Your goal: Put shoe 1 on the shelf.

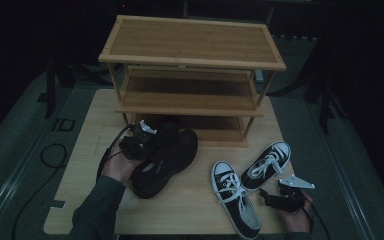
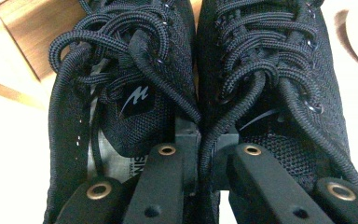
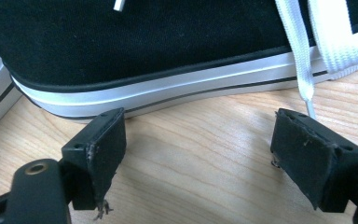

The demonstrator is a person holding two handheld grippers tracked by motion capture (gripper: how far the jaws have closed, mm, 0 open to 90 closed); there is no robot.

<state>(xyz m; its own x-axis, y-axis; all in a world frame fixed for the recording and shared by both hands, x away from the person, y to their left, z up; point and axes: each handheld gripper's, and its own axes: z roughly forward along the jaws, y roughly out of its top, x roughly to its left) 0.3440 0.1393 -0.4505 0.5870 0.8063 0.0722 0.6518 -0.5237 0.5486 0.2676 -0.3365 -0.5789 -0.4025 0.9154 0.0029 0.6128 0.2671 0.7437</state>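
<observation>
Nearest you, your sleeve and left hand (image 1: 116, 167) come in from the bottom edge over a pale wooden table (image 1: 80, 190) with a fine lengthwise grain. Your right gripper (image 1: 275, 199) rests low near the front right corner, its jaws spread wide with bare wood between them and nothing held; in the right gripper view its pads (image 3: 103, 140) sit just short of the white sole stripe of a black-and-white sneaker (image 3: 144, 51).

That near sneaker (image 1: 235, 197) lies with its long axis running almost front to back, its white toe cap towards the rack and its heel at the table's front edge. Its partner (image 1: 266, 165) lies just beside it, angled, toe pointing away and to the right.

Left of centre, your left gripper (image 1: 142, 139) is drawn in narrow and clamped on the pair of black mesh shoes (image 1: 165, 157), pinching their two inner collar walls together. In the left gripper view the shoes (image 2: 191, 70) sit side by side, laces up, toes pointing straight away from the jaws. From above, their long axis runs diagonally, heels near you and to the left, toes up and right towards the lowest shelf.

Beyond them stands a three-tier bamboo shoe rack (image 1: 192, 45) at the far edge of the table. Around the table lies grey carpet (image 1: 10, 160) with a black cable (image 1: 52, 155) looped on it, and the room behind is dark.
</observation>
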